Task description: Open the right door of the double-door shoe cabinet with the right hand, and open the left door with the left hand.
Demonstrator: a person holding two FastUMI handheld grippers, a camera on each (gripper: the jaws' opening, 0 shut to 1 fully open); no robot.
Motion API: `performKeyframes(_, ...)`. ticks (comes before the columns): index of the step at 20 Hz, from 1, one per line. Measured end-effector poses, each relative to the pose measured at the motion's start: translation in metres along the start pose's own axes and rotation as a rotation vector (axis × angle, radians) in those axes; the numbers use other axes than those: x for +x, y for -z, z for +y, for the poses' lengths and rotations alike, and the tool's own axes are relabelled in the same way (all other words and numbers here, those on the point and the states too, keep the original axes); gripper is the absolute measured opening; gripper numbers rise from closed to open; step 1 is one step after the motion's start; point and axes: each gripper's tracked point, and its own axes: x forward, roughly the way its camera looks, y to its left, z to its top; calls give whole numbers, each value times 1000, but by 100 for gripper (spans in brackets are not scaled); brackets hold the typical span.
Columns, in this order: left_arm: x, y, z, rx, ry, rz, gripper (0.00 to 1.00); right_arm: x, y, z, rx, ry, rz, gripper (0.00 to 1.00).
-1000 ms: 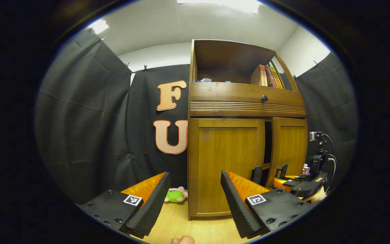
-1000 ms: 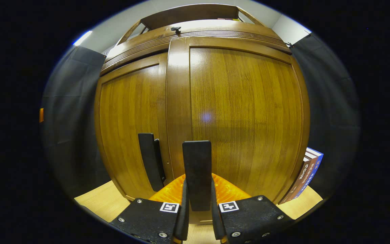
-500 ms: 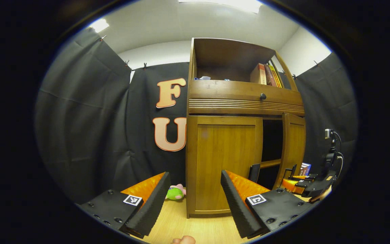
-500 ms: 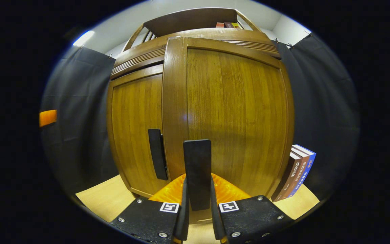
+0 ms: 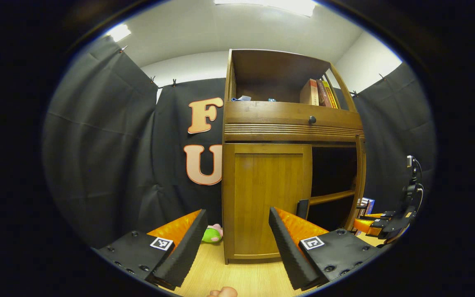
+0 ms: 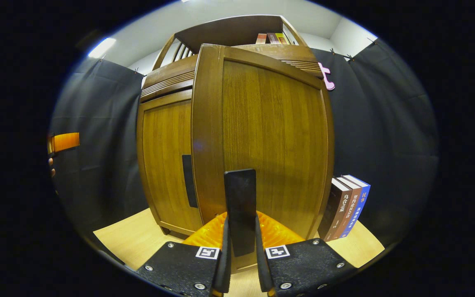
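The glossy wood-grain shoe cabinet (image 5: 291, 165) stands ahead of the spread left tool (image 5: 235, 243), its left door (image 5: 268, 198) flat and shut. The right door (image 6: 270, 136) is swung out, its flat dark handle (image 6: 241, 206) pinched by the right tool (image 6: 241, 264). Right of that, 3 books (image 6: 346, 208) stand on the pale wood floor (image 6: 138, 241).
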Motion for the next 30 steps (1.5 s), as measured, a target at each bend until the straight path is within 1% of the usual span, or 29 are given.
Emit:
performKeyframes(4,-4,3,-12,1,20,14,95,-21,-1,-16,-12,21,4,27)
performKeyframes(5,-5,4,-15,0,26,17,95,-26,0,-20,-14,27,6,17)
performKeyframes(6,-5,4,-18,-1,30,19,95,-32,0,-26,-17,34,7,25)
performKeyframes(7,-6,4,-20,-3,34,18,95,-36,0,-32,-20,44,8,16)
performKeyframes(8,-7,5,-23,-8,38,19,95,-42,0,-38,-25,56,9,23)
performKeyframes(9,-8,6,-25,-12,42,20,95,-49,-2,-45,-28,68,8,14)
performKeyframes(11,-6,7,-29,-19,49,25,95,-61,-1,-59,-35,98,5,30)
performKeyframes(12,-6,7,-31,-21,50,27,95,-65,-1,-65,-37,111,4,20)
performKeyframes(13,-7,9,-34,-23,53,30,95,-69,-1,-71,-42,125,6,18)
performKeyframes(14,-7,10,-36,-25,57,32,95,-73,-1,-78,-47,141,7,7)
performKeyframes(15,-7,10,-39,-27,61,33,95,-77,-1,-86,-48,160,7,27)
performKeyframes(16,-8,9,-42,-27,67,33,95,-82,-2,-94,-46,181,8,14)
performKeyframes(19,-8,8,-52,-22,79,28,95,-93,-2,-121,-56,236,13,11)
performKeyframes(22,-7,8,-62,-18,92,29,95,-100,-2,-142,-48,265,18,7)
performKeyframes(23,-7,8,-66,-15,96,29,95,-102,-1,-148,-45,274,16,16)
performKeyframes(24,-7,8,-69,-11,100,29,95,-103,-2,-154,-41,281,14,5)
performKeyframes(25,-6,8,-72,-7,101,30,95,-103,-2,-157,-27,273,13,14)
performKeyframes(26,-5,8,-76,-3,103,29,95,-104,-2,-157,-17,266,13,2)
performKeyframes(30,-1,9,-86,5,105,33,95,-105,-2,-166,-20,238,8,2)
